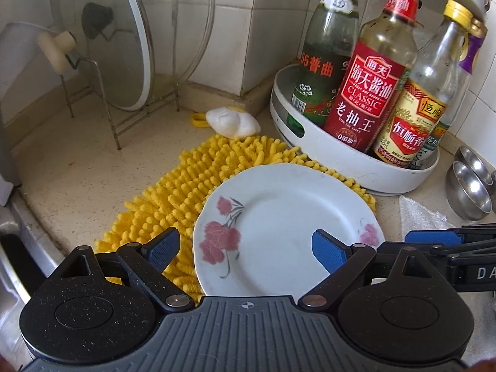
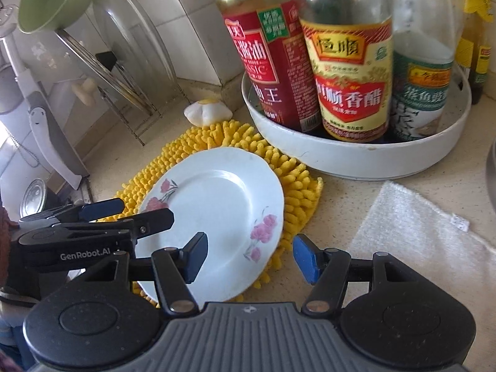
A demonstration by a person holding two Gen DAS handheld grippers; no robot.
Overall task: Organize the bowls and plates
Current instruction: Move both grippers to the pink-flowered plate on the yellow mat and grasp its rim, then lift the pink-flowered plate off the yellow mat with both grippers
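Plate [image 1: 288, 226] approached on yellow mat [image 1: 186, 183] — both tongs, left [image 1: 246, 248] and right [image 2: 248, 254], wide, nothing held; rim grasp needed next.

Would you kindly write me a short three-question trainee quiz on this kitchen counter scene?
1. True or false: the floral plate lies on the yellow mat.
2. What holds the sauce bottles? A) wire rack B) round white tray C) sink
3. Is the left gripper or the right gripper gripping anything?

Key: 1 true; 2 B; 3 neither, both are open.
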